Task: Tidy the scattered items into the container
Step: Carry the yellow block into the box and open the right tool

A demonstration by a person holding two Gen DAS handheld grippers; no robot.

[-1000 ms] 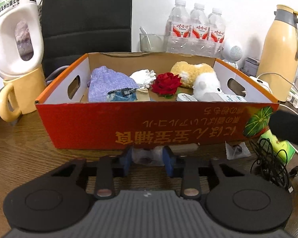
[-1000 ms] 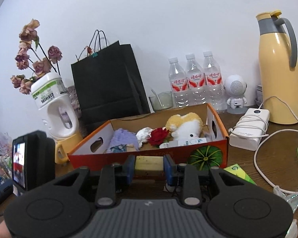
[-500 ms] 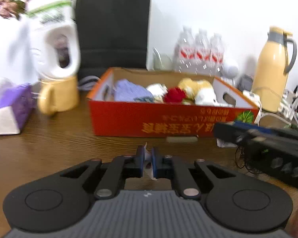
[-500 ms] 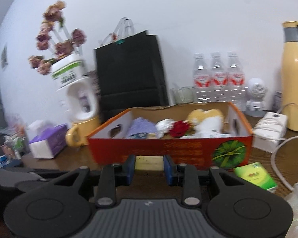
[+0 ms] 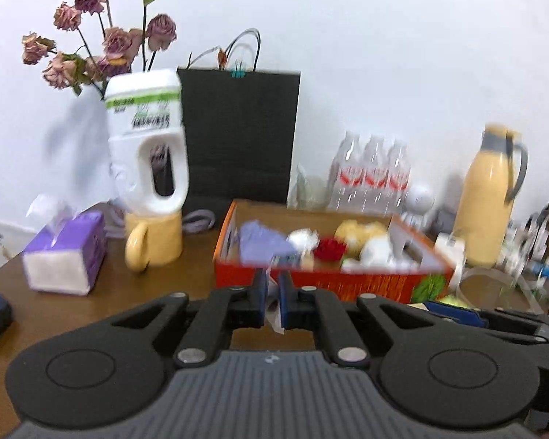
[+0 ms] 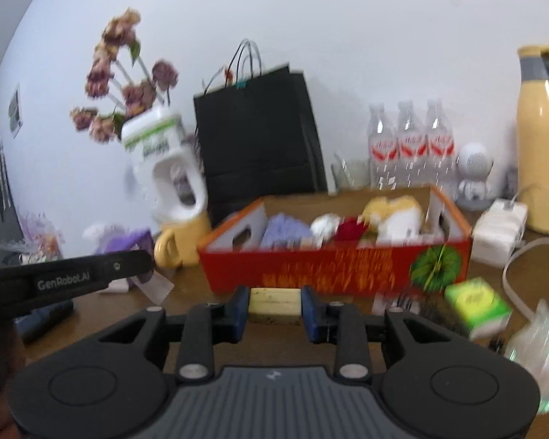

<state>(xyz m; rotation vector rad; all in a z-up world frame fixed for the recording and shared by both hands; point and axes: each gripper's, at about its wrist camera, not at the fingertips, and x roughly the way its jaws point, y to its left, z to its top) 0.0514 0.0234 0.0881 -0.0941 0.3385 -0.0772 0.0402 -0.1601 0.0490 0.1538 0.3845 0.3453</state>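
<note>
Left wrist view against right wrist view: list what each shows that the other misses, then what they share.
Left wrist only: the left gripper shut on a clear packet, and the tissue box unblurred.

Right wrist only: the right gripper shut on a yellow block, a green carton, a white charger.

Both: the red box holding the rose and plush, the black bag, water bottles, yellow flask.

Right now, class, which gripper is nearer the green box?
Right. The right gripper, holding a yellow block, has the green box just ahead to its right; the left gripper, pinching a clear packet, sits further left, beyond the right gripper from it.
</note>
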